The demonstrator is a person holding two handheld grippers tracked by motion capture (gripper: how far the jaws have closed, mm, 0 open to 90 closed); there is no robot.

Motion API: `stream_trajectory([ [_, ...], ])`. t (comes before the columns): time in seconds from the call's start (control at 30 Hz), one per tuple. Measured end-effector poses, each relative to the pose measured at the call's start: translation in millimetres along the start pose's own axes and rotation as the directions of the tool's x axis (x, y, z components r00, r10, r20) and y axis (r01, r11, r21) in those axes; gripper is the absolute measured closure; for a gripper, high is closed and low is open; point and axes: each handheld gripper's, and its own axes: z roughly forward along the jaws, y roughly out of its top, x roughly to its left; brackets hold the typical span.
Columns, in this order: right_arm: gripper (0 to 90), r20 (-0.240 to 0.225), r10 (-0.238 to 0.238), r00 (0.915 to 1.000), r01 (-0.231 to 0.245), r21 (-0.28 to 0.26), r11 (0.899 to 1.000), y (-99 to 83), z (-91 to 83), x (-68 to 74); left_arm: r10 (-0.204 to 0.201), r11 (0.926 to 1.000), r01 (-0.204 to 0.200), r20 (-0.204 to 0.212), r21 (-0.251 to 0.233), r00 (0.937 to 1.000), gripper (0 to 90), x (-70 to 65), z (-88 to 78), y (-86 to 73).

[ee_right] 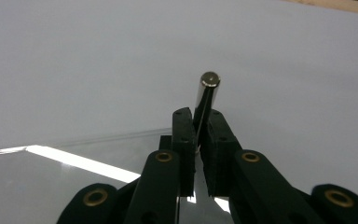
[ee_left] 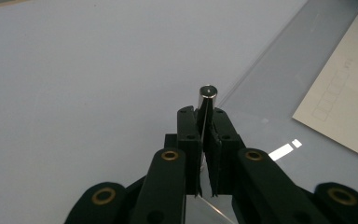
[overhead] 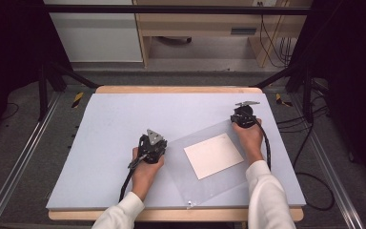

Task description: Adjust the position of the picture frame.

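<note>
The left gripper point(ee_left: 205, 135), low in the left gripper view, is clamped on a corner of the clear sheet point(overhead: 209, 162) beside a metal pin point(ee_left: 207, 100). The right gripper point(ee_right: 200, 135) pinches the sheet's upper-right corner. A white card point(overhead: 213, 155) lies under the sheet, centre-right on the grey mat point(overhead: 114, 119).

We seem to be in a lab or test room: the table point(overhead: 124, 109) with its pale blue mat stands inside a dark metal frame point(overhead: 171, 9) with rails point(overhead: 14, 167) left and right. On the grey floor at right lie loose cables point(overhead: 310, 143), and far off stands plain wooden furniture point(overhead: 195, 28).
</note>
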Motion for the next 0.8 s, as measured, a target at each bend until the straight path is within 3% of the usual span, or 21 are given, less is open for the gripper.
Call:
stream_trajectory([
  [0.37,85.7,0.0,-0.011,0.9999,0.011,0.024,1.0,-0.3,-0.1,-1.1,-0.001,1.0,0.001,0.001,0.007,1.0,84.5,0.5,0.4,1.3],
  [0.8,85.8,0.003,-0.009,1.0,0.009,0.044,0.999,2.5,-5.9,-1.4,-0.035,0.999,0.034,0.024,0.027,0.9991,84.9,3.4,-0.3,6.0],
])
